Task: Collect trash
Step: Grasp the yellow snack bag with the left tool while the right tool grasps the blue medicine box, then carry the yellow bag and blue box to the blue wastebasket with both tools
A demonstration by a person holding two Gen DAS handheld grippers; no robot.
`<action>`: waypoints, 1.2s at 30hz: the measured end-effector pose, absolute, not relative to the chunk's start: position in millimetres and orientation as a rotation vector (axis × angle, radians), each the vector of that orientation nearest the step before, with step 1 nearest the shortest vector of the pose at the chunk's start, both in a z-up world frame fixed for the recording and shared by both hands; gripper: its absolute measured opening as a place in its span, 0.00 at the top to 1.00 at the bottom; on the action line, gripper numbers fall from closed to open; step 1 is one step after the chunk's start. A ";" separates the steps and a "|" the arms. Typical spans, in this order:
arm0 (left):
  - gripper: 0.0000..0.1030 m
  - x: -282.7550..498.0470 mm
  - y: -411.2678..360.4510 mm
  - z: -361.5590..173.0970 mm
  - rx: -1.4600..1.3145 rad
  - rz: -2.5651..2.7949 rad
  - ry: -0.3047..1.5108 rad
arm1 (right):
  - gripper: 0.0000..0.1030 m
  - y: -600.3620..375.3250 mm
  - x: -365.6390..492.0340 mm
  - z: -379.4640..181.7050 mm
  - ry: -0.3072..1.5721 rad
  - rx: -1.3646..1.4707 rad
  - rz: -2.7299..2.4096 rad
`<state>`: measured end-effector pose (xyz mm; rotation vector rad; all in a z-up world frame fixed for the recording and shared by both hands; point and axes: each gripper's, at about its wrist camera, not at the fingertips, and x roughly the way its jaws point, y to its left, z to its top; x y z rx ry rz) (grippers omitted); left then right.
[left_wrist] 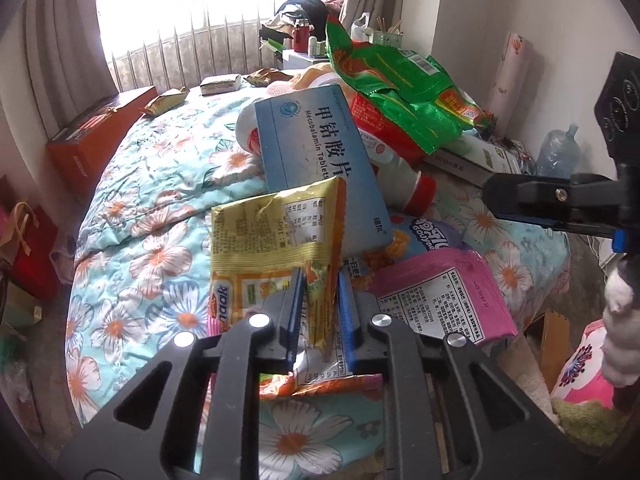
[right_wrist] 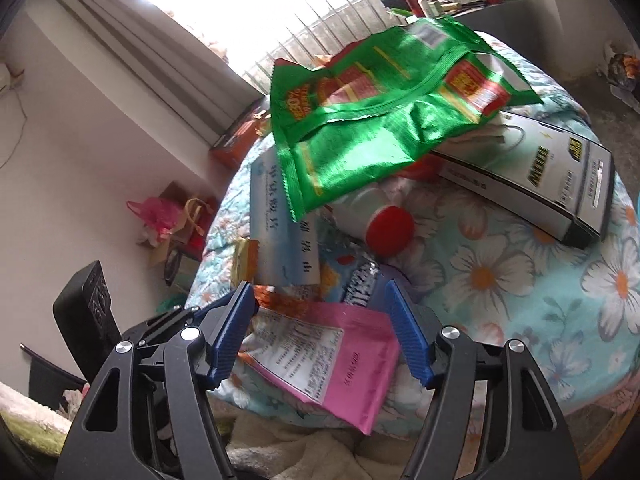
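Observation:
A pile of trash lies on a floral bedspread. My left gripper is shut on a yellow snack wrapper and holds it upright in front of a blue medicine box. Behind are a white bottle with a red cap, a green foil bag and a pink packet. My right gripper is open, its jaws on either side of the pink packet at the bed's edge. The green bag, red-capped bottle and blue box lie beyond it.
A grey-black box lies at the right of the pile. An orange box, small gold wrappers and a wrapped block sit at the far bed edge by the window. Bags stand on the floor to the left.

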<state>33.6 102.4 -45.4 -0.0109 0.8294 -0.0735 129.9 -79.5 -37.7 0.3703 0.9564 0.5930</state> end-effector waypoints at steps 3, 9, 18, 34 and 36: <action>0.88 27.3 115.7 -37.5 -0.071 -0.073 0.799 | 0.36 -59.4 145.6 -42.1 0.949 0.379 0.628; 0.90 21.1 148.6 -29.6 -0.221 -0.069 0.753 | 0.36 -25.8 163.8 -50.9 0.925 0.343 0.633; 0.90 15.7 170.3 -23.1 -0.266 -0.041 0.713 | 0.65 -2.4 176.4 -60.0 0.952 0.358 0.663; 0.90 12.5 176.2 -2.4 -0.239 0.017 0.658 | 0.98 -8.7 139.8 -31.4 0.884 0.315 0.730; 0.90 13.7 174.2 -3.6 -0.232 0.027 0.661 | 0.95 -10.3 140.8 -35.6 0.923 0.325 0.749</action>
